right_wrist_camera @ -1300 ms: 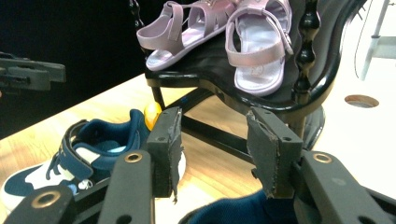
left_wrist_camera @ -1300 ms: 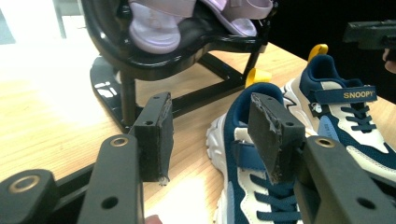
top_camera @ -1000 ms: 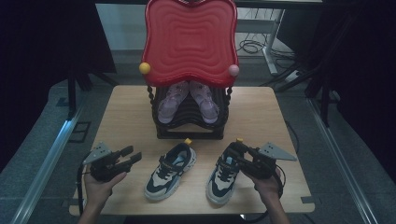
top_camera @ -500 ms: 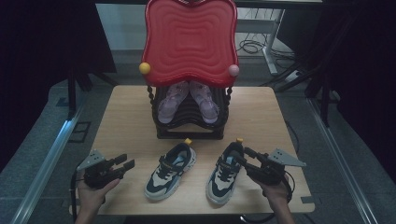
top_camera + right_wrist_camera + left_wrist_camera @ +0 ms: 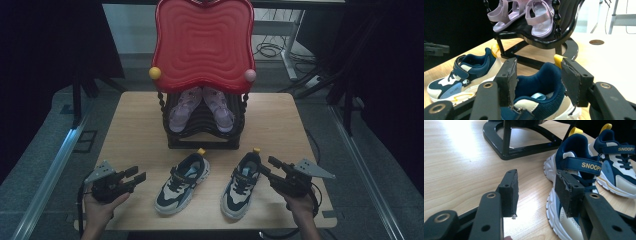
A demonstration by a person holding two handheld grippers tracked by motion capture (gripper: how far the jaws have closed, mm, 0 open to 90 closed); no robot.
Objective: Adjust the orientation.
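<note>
The pair of small navy-and-cream sneakers with yellow heel tabs stands side by side on the near part of the light wooden table (image 5: 125,125), toes toward the person: the left sneaker (image 5: 181,182) and the right sneaker (image 5: 242,184), just in front of the black curved-leg shoe stand (image 5: 202,135). Each looks light, with a soft padded collar that will give under the pads and a firmer rubber sole; the stiffer heel counter below the yellow tab seems the surest place to pinch.

The right gripper (image 5: 266,167) has just been opening, its jaws now standing wide to either side of the right sneaker's heel collar without pressing it. The left gripper (image 5: 136,176) has been closing slightly yet remains well apart-jawed and empty, off to the left sneaker's outer side.

On the stand rest lilac strappy sandals (image 5: 202,107), beneath a red wavy plastic panel (image 5: 202,42).
</note>
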